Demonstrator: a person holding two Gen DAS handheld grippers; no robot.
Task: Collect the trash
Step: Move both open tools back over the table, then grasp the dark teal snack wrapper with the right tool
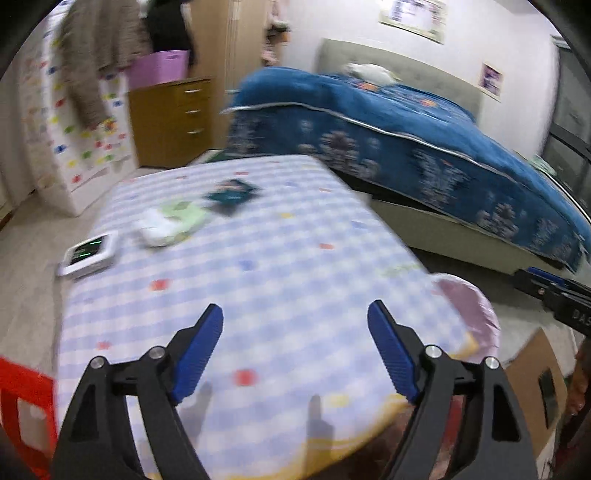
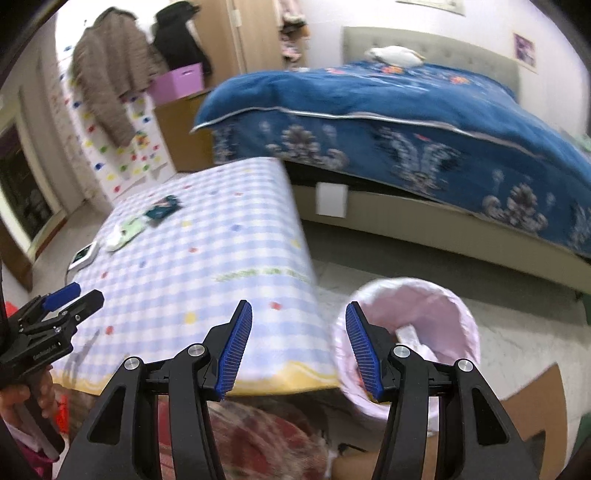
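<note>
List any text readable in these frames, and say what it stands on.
"DA": white letters on the black right hand-held gripper, cut off at the frame edge.
Small print on the left hand-held gripper body: too small to read.
Green lettering on the checked cloth: blurred.
Green digits on the white device: blurred.
Wall posters: blurred.
Dark packet on the cloth: blurred.

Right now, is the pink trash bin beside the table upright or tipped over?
Upright. The pink trash bin stands on the floor, its open mouth facing up, the liner folded over its rim.
</note>
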